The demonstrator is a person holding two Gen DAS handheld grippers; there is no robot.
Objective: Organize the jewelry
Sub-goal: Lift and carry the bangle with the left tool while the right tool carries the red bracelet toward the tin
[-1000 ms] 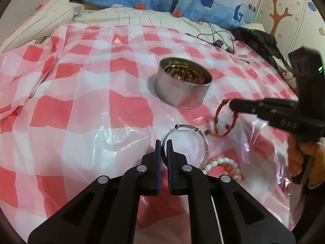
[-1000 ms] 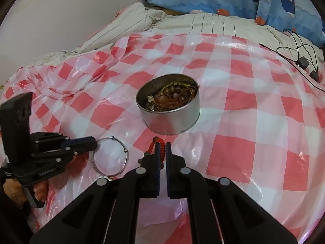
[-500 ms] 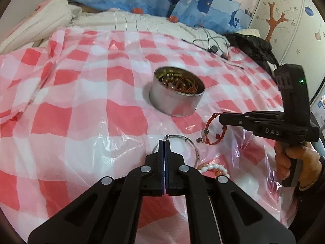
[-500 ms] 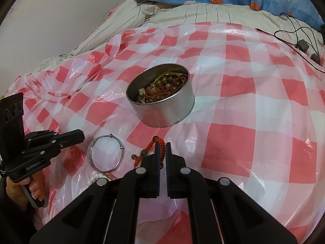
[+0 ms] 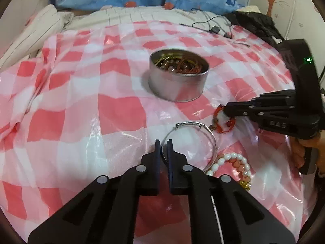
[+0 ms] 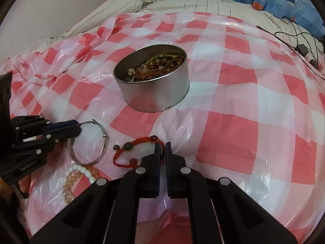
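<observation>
Left wrist view: my left gripper point(image 5: 163, 142) is clenched on the near rim of the bangle point(image 5: 195, 140), which lies on the checked sheet point(image 5: 81, 122) well in from its edges. The bead bracelet point(image 5: 231, 163) sits just beside it, toward the sheet's near right. My right gripper point(image 5: 224, 109) reaches in from the right over the red cord bracelet point(image 5: 222, 122). The tin point(image 5: 178, 81), mid-sheet, already holds several pieces.

Right wrist view: my right gripper point(image 6: 163, 145) is clenched on the red cord bracelet point(image 6: 138, 150), nearer than the tin point(image 6: 152, 81). The bangle point(image 6: 89, 142) and bead bracelet point(image 6: 81, 174) lie toward the sheet's point(image 6: 243, 101) near left. I judge the job partly done: three pieces remain outside the tin, two gripped, none lifted in.
</observation>
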